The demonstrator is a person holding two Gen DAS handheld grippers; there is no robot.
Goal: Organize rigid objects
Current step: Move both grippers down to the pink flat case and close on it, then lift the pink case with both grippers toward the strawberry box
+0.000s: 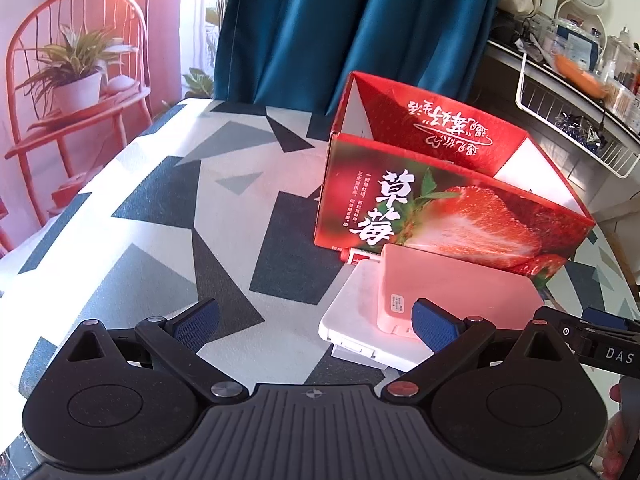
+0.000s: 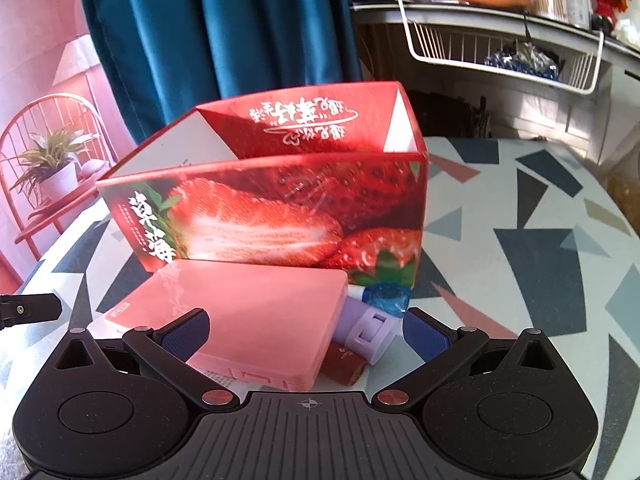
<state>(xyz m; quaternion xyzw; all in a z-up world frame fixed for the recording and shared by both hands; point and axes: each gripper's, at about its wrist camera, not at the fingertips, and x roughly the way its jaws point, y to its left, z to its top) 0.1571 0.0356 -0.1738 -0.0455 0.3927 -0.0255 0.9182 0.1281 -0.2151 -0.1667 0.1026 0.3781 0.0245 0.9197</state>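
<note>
Nearest in the right wrist view, the right gripper [image 2: 306, 334] has its two black fingers with blue pads spread wide, holding nothing. Between them lies a flat pink plastic case [image 2: 248, 316] with a clasp on its near edge, resting on a flat white plastic case [image 1: 352, 316] beneath it. Just beside the pink case, on its right, lie a lavender plastic tube-shaped item [image 2: 366, 330] and a dark red cylindrical item [image 2: 344, 362], both touching it or nearly so. A small blue translucent cap-like object [image 2: 387, 298] sits just behind the lavender one.

In the left wrist view, the left gripper [image 1: 316, 326] is also spread wide and empty, over the table to the left of the two stacked cases; its right pad overlaps the pink case's near corner in the picture, though contact cannot be told. The right gripper's dark tip shows at the far right edge.

Directly behind the cases stands an open red cardboard box printed with strawberries [image 2: 280, 216], its top flaps raised; a small red and white tube [image 1: 358, 257] lies at its base. Everything rests on a table covered with a white, grey and dark geometric-patterned cloth [image 1: 160, 208].

Beyond the table hang teal curtains [image 1: 320, 28]. At far left a red wire chair [image 1: 76, 92] holds a potted plant [image 1: 76, 72]; at far right a white wire basket [image 2: 500, 52] hangs under a cluttered shelf.
</note>
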